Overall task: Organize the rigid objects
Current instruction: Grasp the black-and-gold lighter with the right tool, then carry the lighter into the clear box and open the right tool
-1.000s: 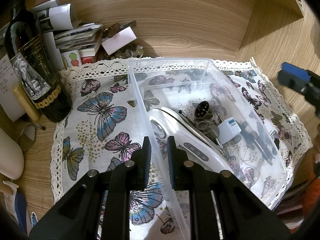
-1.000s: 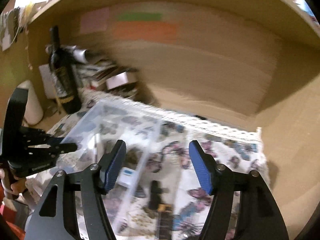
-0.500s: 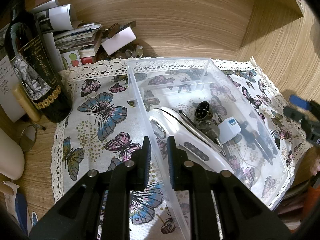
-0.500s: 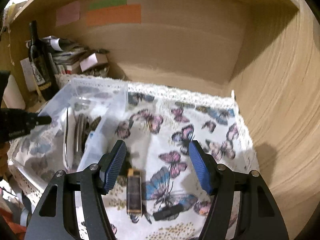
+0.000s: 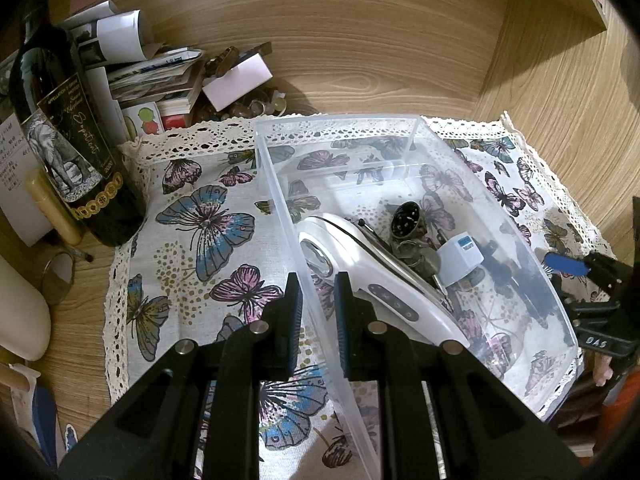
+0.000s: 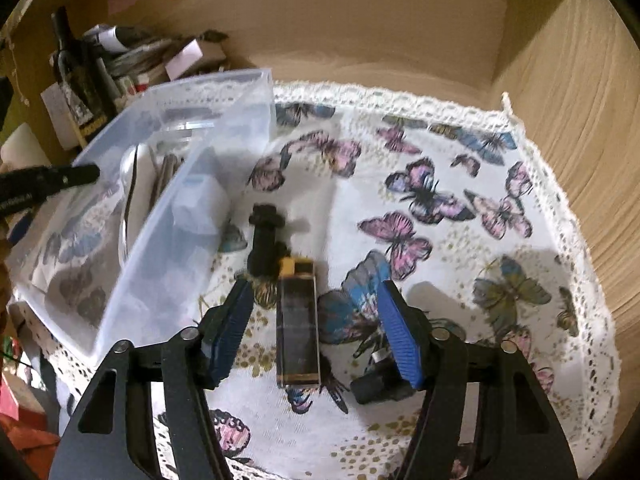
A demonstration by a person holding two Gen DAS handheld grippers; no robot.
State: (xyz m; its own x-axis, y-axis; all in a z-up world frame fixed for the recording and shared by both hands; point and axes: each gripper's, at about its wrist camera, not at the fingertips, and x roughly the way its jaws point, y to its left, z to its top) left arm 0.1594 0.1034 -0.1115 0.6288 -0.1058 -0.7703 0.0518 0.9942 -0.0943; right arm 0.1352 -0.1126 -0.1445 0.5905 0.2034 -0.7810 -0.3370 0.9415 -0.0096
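While your left gripper (image 5: pixel 318 312) keeps its jaws clamped on the near wall of the clear bin (image 5: pixel 420 124), your right gripper (image 6: pixel 316 320) has jaws about half open, just been closing, holding nothing. Between them, untouched, lies a dark oblong block (image 6: pixel 298 328) on the butterfly cloth (image 6: pixel 460 168). A black bolt (image 6: pixel 264 244) sits just beyond the block, a small black piece (image 6: pixel 376 390) under the right jaw; the bin lies left of the left jaw
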